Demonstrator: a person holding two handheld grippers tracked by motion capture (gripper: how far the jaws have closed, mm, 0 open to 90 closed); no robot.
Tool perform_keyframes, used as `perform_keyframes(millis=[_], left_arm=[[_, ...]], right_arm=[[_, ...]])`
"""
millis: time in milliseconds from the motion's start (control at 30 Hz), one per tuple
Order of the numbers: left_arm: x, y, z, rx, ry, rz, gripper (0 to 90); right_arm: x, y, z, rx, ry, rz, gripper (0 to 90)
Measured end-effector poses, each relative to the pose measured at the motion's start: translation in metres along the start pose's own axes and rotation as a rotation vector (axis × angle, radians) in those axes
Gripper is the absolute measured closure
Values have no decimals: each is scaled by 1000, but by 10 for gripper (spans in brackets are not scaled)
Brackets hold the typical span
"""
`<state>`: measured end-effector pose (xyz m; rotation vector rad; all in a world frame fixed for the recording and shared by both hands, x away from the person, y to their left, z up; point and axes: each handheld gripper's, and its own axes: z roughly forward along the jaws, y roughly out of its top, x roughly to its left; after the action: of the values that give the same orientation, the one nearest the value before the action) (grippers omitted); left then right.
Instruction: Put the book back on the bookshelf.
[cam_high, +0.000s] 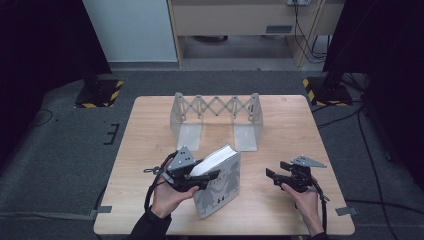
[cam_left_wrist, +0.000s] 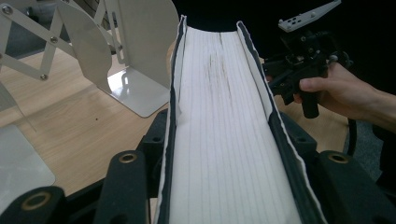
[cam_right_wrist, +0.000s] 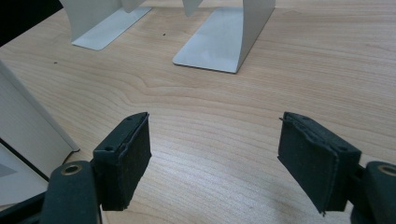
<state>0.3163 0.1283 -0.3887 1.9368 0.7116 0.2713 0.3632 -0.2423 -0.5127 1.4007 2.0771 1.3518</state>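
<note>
A thick book (cam_high: 222, 182) with a grey illustrated cover stands tilted on its lower edge near the front middle of the table. My left gripper (cam_high: 207, 176) is shut on it, one jaw on each cover. In the left gripper view the white page block (cam_left_wrist: 224, 130) runs away from me between the two dark covers. My right gripper (cam_high: 273, 175) hovers to the book's right, open, with bare wood between its pads (cam_right_wrist: 128, 154). It also appears beyond the book as the right gripper (cam_left_wrist: 280, 77) held in a hand.
An expanding metal book rack (cam_high: 215, 112) with upright end plates stands at the back middle of the wooden table (cam_high: 150, 130). Its flat feet (cam_right_wrist: 224, 42) lie ahead of the right gripper. Black stands with striped bases sit on the floor at both far corners.
</note>
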Motion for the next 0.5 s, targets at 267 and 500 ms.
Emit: perform_keyframes(millis=[267, 500], left_arm=[[-3, 3, 0, 49, -4, -1, 425], [-4, 4, 4, 69, 24, 5, 390]], right_arm=[[0, 0, 0, 1, 0, -4, 253], [0, 0, 0, 3, 2, -6, 251]])
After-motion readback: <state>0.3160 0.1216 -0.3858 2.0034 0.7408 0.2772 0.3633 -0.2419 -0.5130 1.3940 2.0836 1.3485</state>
